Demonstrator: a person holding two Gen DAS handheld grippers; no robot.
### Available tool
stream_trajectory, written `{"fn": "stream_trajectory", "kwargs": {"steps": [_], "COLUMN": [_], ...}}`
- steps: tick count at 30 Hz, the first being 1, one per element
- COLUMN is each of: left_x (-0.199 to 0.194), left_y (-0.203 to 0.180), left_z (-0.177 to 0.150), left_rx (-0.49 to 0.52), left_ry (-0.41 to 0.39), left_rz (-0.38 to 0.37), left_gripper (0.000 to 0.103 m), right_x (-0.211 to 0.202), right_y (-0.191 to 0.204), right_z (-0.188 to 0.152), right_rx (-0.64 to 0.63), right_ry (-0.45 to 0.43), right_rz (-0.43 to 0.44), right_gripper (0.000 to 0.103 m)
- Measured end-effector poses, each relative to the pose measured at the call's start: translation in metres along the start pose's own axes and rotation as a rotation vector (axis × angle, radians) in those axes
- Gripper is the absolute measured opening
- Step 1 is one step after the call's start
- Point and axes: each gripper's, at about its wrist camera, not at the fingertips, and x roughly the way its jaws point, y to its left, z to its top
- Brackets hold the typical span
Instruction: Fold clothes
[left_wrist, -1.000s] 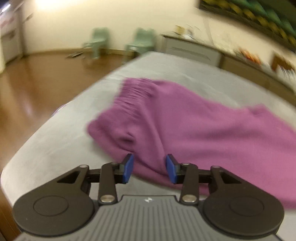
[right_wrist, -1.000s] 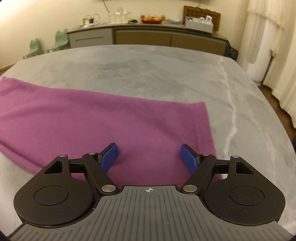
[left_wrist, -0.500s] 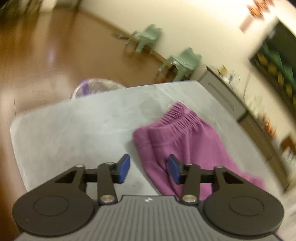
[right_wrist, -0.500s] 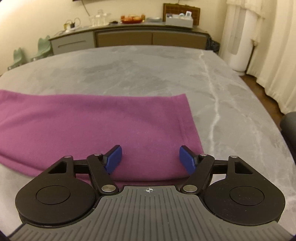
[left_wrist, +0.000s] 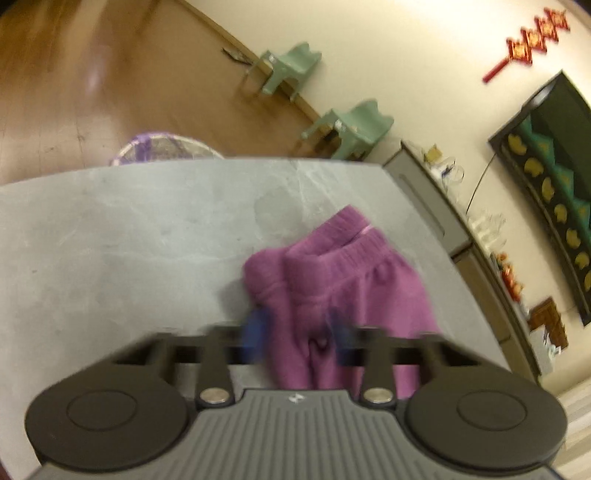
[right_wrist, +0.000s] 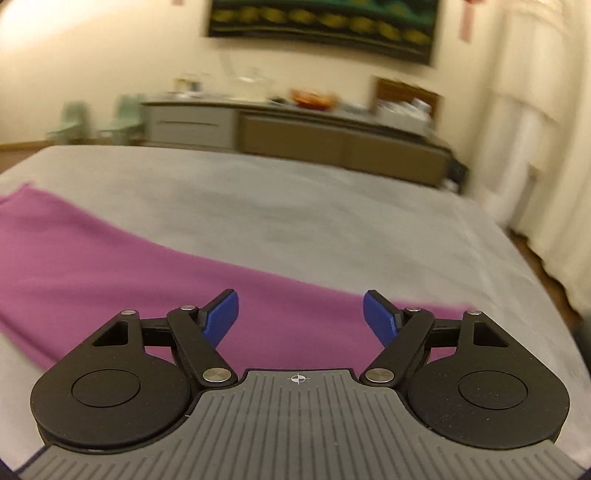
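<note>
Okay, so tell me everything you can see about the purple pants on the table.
The purple pants look like soft fleecy knit with a ribbed elastic waistband. They lie on the grey marbled table, waist end bunched and creased, and the leg stretches flat toward the hem in the right wrist view. The left gripper straddles the bunched fabric, blurred, jaws apart. The right gripper is open over the leg; contact can't be told.

We see the left gripper (left_wrist: 297, 338), its blurred blue pads parted, over the near end of crumpled purple knit trousers (left_wrist: 332, 280) on a grey marbled tabletop (left_wrist: 129, 236). The ribbed waistband lies far; two pale green plastic chairs (left_wrist: 351, 127) stand beyond.
</note>
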Motion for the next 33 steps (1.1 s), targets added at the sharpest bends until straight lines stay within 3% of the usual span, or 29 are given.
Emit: {"fn": "stream_trajectory", "kwargs": {"steps": [4,10,15,17,19,22,25,27,30,32,33], "left_x": [0.003,-0.010,-0.016,-0.018,-0.021,-0.027,-0.040,-0.054,-0.067,-0.065,-0.063], "left_y": [-0.004,-0.021,-0.029,-0.031,-0.033,-0.045,-0.083,-0.123,-0.165,-0.175,-0.178], "left_z": [0.001,-0.003,-0.003,-0.004,-0.005,-0.009,-0.032,-0.074,-0.174,-0.222,-0.237], "left_rx": [0.029,0.122,0.148,0.174,0.204,0.288,0.526,0.799,1.261,1.466,1.518], "left_ry": [-0.011,-0.069,-0.091,-0.103,-0.115,-0.150,-0.250,-0.349,-0.399,-0.405,-0.396], "left_rz": [-0.005,-0.017,-0.031,-0.032,-0.032,-0.029,-0.024,-0.058,-0.198,-0.230,-0.241], "left_gripper": [0.006,0.005,0.005,0.005,0.005,0.005,0.005,0.005,0.005,0.006,0.006], "right_x": [-0.005,-0.021,-0.001,0.017,0.053,0.094,0.117,0.124,0.127,0.127,0.128], "right_y": [0.077,0.210,0.323,0.364,0.392,0.394,0.371,0.343,0.293,0.271,0.266], "right_z": [0.013,0.049,0.104,0.113,0.109,0.106,0.120,0.127,0.133,0.130,0.128], "right_rx": [-0.103,-0.271,-0.389,-0.444,-0.482,-0.379,-0.243,-0.104,0.154,0.257,0.285], "right_ry": [-0.019,-0.044,-0.064,-0.039,0.084,0.201,0.277,0.262,0.212,0.177,0.175], "right_rz": [0.130,0.413,0.519,0.522,0.488,0.528,0.559,0.562,0.639,0.704,0.740], "right_gripper": [0.078,0.077,0.073,0.073,0.066,0.073,0.063,0.065,0.082,0.089,0.094]}}
